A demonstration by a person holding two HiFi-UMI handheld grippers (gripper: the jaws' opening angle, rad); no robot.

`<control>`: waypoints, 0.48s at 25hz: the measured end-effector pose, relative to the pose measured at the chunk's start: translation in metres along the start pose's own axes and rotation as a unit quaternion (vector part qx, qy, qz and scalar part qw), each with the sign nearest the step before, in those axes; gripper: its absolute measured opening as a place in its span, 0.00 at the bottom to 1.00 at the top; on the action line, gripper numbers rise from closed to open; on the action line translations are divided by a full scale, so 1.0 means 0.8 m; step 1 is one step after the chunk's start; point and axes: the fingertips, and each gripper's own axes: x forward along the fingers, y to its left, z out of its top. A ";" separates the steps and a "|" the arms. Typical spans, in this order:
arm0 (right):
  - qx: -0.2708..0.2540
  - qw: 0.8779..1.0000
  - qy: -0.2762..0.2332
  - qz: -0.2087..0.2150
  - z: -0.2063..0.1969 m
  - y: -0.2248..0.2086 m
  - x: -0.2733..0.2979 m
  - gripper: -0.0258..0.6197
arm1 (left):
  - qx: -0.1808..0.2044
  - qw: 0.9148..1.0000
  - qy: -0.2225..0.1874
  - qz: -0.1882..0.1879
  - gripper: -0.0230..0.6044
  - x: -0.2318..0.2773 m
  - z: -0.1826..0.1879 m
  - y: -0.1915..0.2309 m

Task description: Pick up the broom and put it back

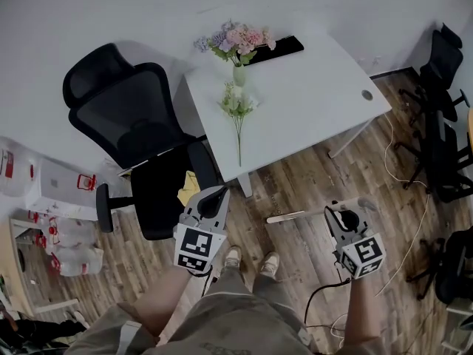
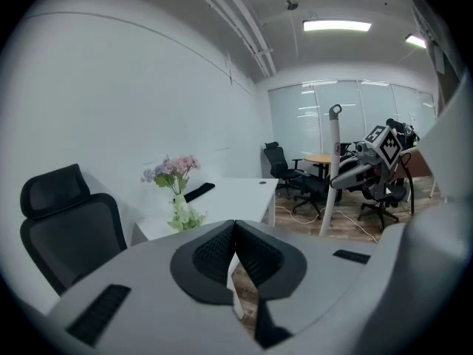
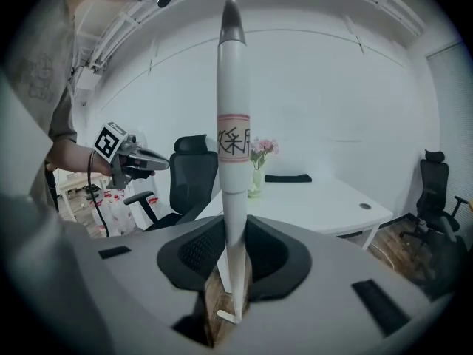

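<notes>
**Broom clamped upright, and a slick handle to watch**

We are gripping the broom (image 3: 233, 87) in the right gripper (image 3: 235, 251). Its jaws are clamping the white handle low down, with most of the pole rising above them. The left gripper (image 2: 235, 228) is carrying nothing, its jaws pressed together, well apart from the pole on our left. The broom is standing on our right over the wood floor (image 1: 310, 191), on the near side of the white worktop (image 1: 318, 109). We cannot tell whether its lower end is touching the boards.

We are seeing three risks. The handle is looking smooth and glossy, and we are holding it at a single point far below its top. If the pole leans, it could pivot or slide through the jaws. The long upper part is reaching high, so a quick turn could swing it towards the vase of flowers (image 1: 238, 50) on the worktop's far left corner, or towards the office chair (image 1: 133, 132) at the left. A cable (image 1: 403, 172) is trailing across the floor to the right, and the lower end could snag on it.

The broom itself is showing as a slim, round, white pole. A red-edged label (image 3: 233, 139) is wrapped around it partway up, and a grey cap (image 3: 231, 17) is finishing the top. No view is showing us the brush end clearly.
</notes>
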 end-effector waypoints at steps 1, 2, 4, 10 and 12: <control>0.002 1.000 0.010 0.001 -0.014 -0.002 0.009 0.20 | -0.003 1.000 0.011 -0.001 0.06 0.007 -0.012 -0.001; 0.003 1.000 0.020 0.003 -0.028 -0.004 0.018 0.20 | -0.005 1.000 0.022 -0.002 0.06 0.014 -0.023 -0.003; -0.001 0.999 0.045 0.006 -0.056 -0.005 0.035 0.20 | -0.009 0.999 0.040 -0.005 0.06 0.028 -0.042 -0.007; -0.017 0.995 0.095 0.022 -0.130 -0.004 0.081 0.20 | -0.012 0.998 0.064 -0.015 0.06 0.067 -0.081 -0.024; -0.017 0.994 0.105 0.022 -0.153 -0.007 0.092 0.20 | -0.011 0.997 0.068 -0.018 0.06 0.076 -0.094 -0.030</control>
